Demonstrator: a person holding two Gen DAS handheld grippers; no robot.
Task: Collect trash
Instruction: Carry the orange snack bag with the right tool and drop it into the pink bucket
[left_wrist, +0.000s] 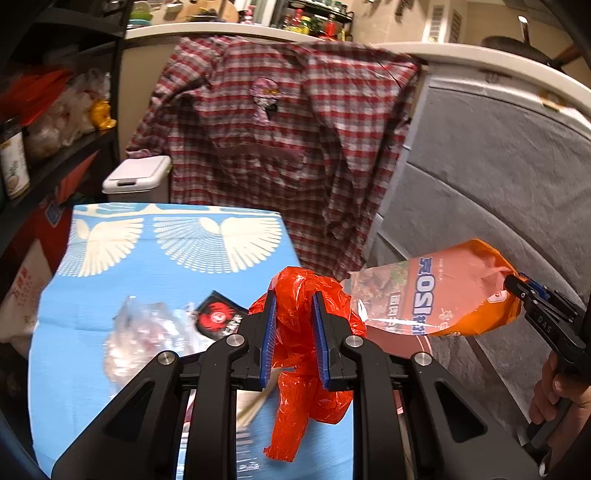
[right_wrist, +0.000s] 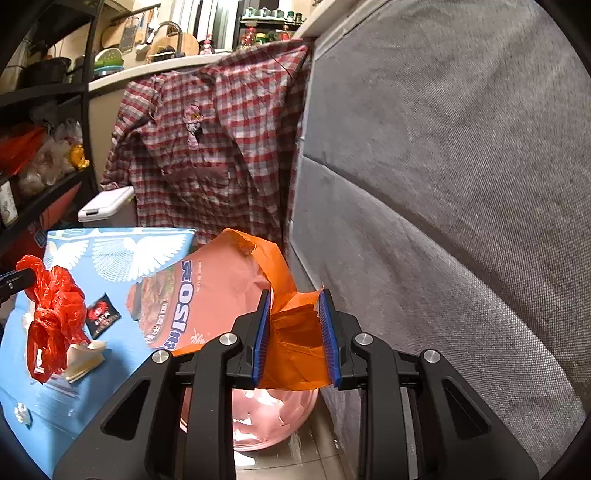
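My left gripper (left_wrist: 293, 301) is shut on a crumpled red plastic bag (left_wrist: 295, 362), which hangs above the blue cloth-covered table (left_wrist: 110, 288). In the right wrist view the same red plastic bag (right_wrist: 51, 317) dangles from the left gripper (right_wrist: 14, 280) at the far left. My right gripper (right_wrist: 294, 301) is shut on the folded edge of an orange snack bag (right_wrist: 218, 295), which it holds over a pink basin (right_wrist: 273, 417). From the left wrist view the right gripper (left_wrist: 513, 284) pinches the orange snack bag (left_wrist: 443, 295) at its right end. A black sachet (left_wrist: 218, 317), clear plastic wrap (left_wrist: 147, 332) and a white paper scrap (right_wrist: 83, 358) lie on the table.
A plaid shirt (left_wrist: 277, 129) hangs over the counter behind the table. A white lidded bin (left_wrist: 136, 177) stands at the table's far left corner. A grey upholstered panel (right_wrist: 443, 184) runs along the right. Dark shelves (left_wrist: 48, 147) with packets stand on the left.
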